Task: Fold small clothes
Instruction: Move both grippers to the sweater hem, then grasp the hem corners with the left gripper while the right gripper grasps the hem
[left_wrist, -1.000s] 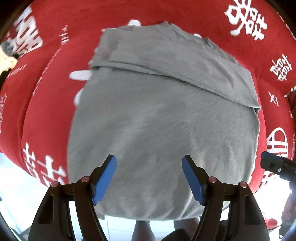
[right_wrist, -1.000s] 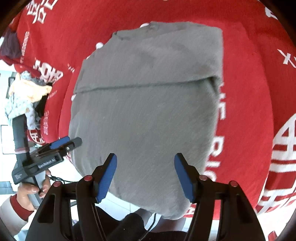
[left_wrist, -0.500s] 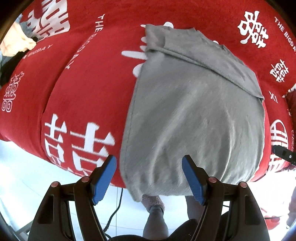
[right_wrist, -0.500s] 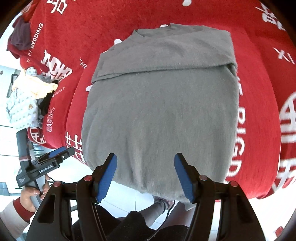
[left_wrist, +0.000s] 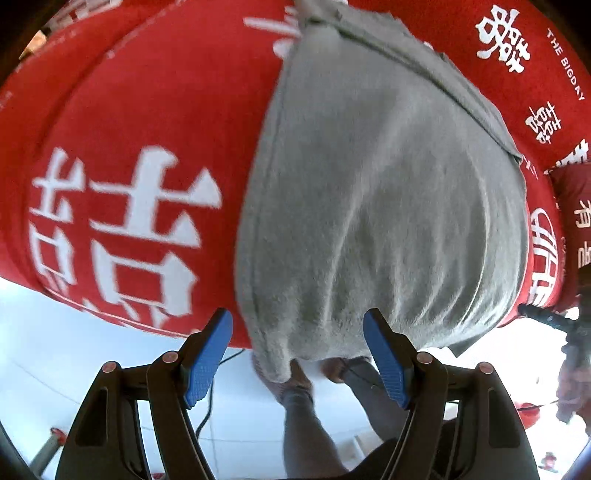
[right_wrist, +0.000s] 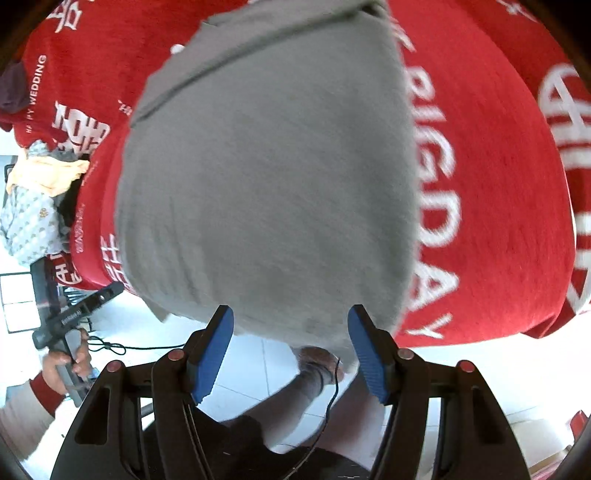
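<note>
Red cloth (left_wrist: 147, 122) printed with white characters covers the table, its near edge dropping to pale floor (left_wrist: 55, 354). Both claws, left gripper (left_wrist: 297, 360) and right gripper (right_wrist: 290, 349), hang apart and empty at that edge. Between their fingers, the grey garment (right_wrist: 266, 177) lies folded, its hem overhanging. Loose clothes (right_wrist: 40, 192) sit piled far left.

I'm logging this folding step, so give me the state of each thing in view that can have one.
grey garment: far end folded over, near edge hanging off the table edge.
red tablecloth: spread under the garment.
left gripper: open, empty.
right gripper: open, empty.
pile of clothes: heaped, unfolded.
</note>
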